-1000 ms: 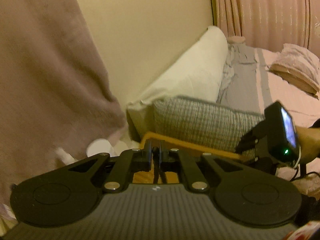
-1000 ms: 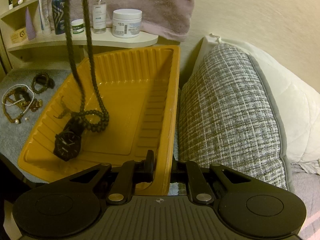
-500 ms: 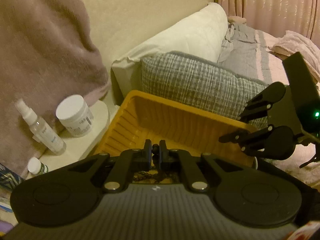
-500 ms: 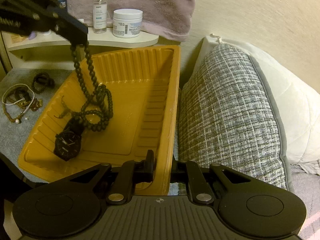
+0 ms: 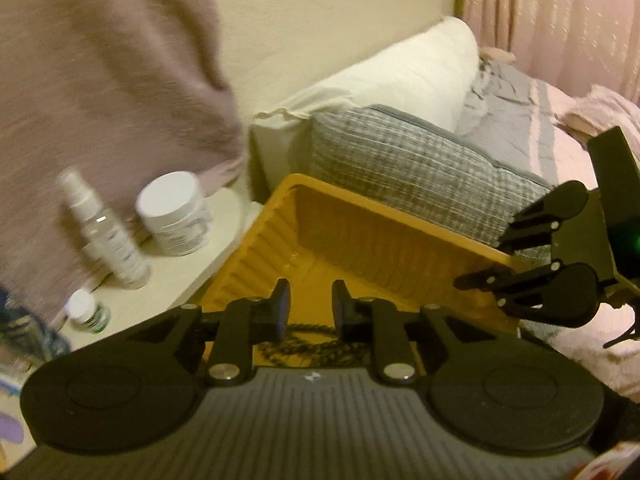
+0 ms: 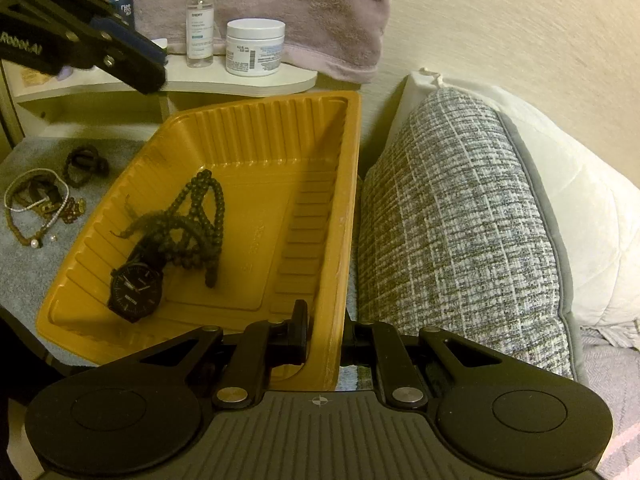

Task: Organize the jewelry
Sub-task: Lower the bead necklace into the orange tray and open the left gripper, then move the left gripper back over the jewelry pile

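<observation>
A yellow ribbed tray (image 6: 256,136) stands on a grey cloth. In it lie a black watch (image 6: 136,290) and a long dark bead necklace (image 6: 192,224), heaped partly over the watch. My left gripper (image 6: 158,68) hovers above the tray's far left corner. Its jaws are opening and nothing sits between them. In the left wrist view the left gripper (image 5: 308,302) has the bead necklace (image 5: 312,344) lying loose in the tray (image 5: 360,240) below it. My right gripper (image 6: 324,318) is shut on the tray's near right rim and also shows as the right gripper (image 5: 484,260).
More jewelry (image 6: 40,208) lies tangled on the grey cloth (image 6: 24,264) left of the tray. A shelf (image 6: 248,82) behind holds a white jar (image 6: 255,52) and a spray bottle (image 6: 199,20). A checked cushion (image 6: 452,232) presses against the tray's right side.
The bead necklace hung from my shut left gripper and now lies loose in the tray. The left gripper came down and its jaws parted. The right gripper has not moved.
</observation>
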The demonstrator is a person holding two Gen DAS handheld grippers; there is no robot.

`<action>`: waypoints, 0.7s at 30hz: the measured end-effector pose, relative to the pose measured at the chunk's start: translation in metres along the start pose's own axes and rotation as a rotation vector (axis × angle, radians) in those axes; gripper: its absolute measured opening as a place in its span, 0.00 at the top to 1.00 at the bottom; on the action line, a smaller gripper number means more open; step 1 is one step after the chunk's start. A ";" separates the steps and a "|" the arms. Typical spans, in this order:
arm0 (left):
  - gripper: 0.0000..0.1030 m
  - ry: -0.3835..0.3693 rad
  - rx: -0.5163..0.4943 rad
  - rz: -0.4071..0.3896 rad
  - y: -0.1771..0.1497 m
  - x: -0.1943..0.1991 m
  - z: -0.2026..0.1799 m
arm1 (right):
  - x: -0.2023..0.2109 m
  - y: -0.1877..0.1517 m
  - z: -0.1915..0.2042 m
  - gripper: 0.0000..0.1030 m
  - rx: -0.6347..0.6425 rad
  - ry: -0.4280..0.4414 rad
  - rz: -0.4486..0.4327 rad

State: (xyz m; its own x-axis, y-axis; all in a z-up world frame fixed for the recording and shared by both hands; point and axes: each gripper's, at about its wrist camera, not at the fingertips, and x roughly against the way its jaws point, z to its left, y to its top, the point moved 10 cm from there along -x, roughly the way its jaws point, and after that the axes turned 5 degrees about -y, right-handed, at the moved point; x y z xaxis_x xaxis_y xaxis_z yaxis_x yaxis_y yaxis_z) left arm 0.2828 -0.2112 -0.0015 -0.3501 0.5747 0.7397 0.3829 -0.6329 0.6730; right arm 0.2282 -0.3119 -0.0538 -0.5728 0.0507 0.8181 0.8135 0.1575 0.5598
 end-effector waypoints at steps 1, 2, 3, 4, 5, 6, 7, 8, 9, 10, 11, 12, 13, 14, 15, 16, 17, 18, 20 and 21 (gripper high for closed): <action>0.81 0.020 0.018 -0.011 -0.003 0.006 0.006 | 0.000 0.000 0.000 0.88 -0.002 0.001 -0.001; 0.81 0.036 0.047 -0.024 -0.008 0.012 0.013 | 0.000 0.000 -0.001 0.88 -0.003 0.001 -0.001; 0.81 0.048 0.079 -0.034 -0.015 0.019 0.020 | 0.000 -0.001 -0.001 0.88 -0.003 0.000 -0.002; 0.81 0.060 0.104 -0.041 -0.020 0.025 0.027 | 0.000 -0.001 -0.001 0.88 -0.003 0.001 -0.002; 0.81 0.080 0.133 -0.051 -0.029 0.032 0.034 | 0.000 -0.001 -0.001 0.88 -0.003 0.003 -0.002; 0.81 0.099 0.160 -0.057 -0.037 0.039 0.042 | 0.001 -0.001 -0.001 0.88 -0.002 0.003 -0.002; 0.81 0.129 0.190 -0.061 -0.048 0.048 0.051 | 0.001 -0.001 -0.001 0.88 -0.002 0.002 -0.002; 0.81 0.158 0.210 -0.067 -0.058 0.056 0.058 | 0.001 -0.001 -0.002 0.88 -0.002 0.003 -0.002; 0.81 0.193 0.235 -0.071 -0.069 0.065 0.065 | 0.000 -0.001 -0.001 0.88 -0.003 0.002 -0.002; 0.81 0.222 0.257 -0.072 -0.081 0.072 0.072 | 0.001 -0.001 -0.001 0.88 -0.004 0.001 -0.002; 0.81 0.248 0.274 -0.074 -0.092 0.079 0.077 | 0.001 -0.001 -0.001 0.88 -0.003 0.001 -0.002; 0.81 0.274 0.294 -0.075 -0.103 0.085 0.082 | 0.001 -0.001 -0.001 0.88 -0.004 0.001 -0.002; 0.81 0.306 0.317 -0.077 -0.116 0.093 0.088 | 0.001 -0.001 -0.001 0.88 -0.003 0.000 -0.001; 0.81 0.326 0.334 -0.080 -0.127 0.098 0.091 | 0.001 -0.001 -0.001 0.88 -0.002 0.000 -0.001; 0.81 0.343 0.353 -0.083 -0.137 0.103 0.093 | 0.001 -0.001 -0.001 0.88 -0.001 -0.001 -0.001; 0.81 0.355 0.371 -0.090 -0.148 0.107 0.094 | 0.001 -0.001 -0.001 0.88 -0.001 -0.001 -0.001; 0.81 0.364 0.386 -0.095 -0.159 0.110 0.094 | 0.001 -0.001 -0.001 0.88 -0.001 -0.001 -0.001; 0.81 0.371 0.402 -0.097 -0.168 0.112 0.093 | 0.001 -0.001 -0.001 0.88 -0.001 -0.001 0.000; 0.80 0.389 0.447 -0.085 -0.189 0.114 0.092 | 0.000 -0.002 -0.002 0.88 0.000 -0.002 0.000; 0.80 0.401 0.462 -0.079 -0.198 0.115 0.090 | 0.000 -0.002 -0.001 0.88 0.001 -0.002 0.001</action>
State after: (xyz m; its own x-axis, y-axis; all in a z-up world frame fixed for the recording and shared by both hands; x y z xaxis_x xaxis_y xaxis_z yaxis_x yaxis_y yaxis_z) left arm 0.2433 0.0267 -0.0495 -0.6519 0.3142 0.6901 0.6423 -0.2548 0.7228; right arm 0.2270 -0.3136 -0.0544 -0.5721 0.0527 0.8185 0.8141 0.1583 0.5588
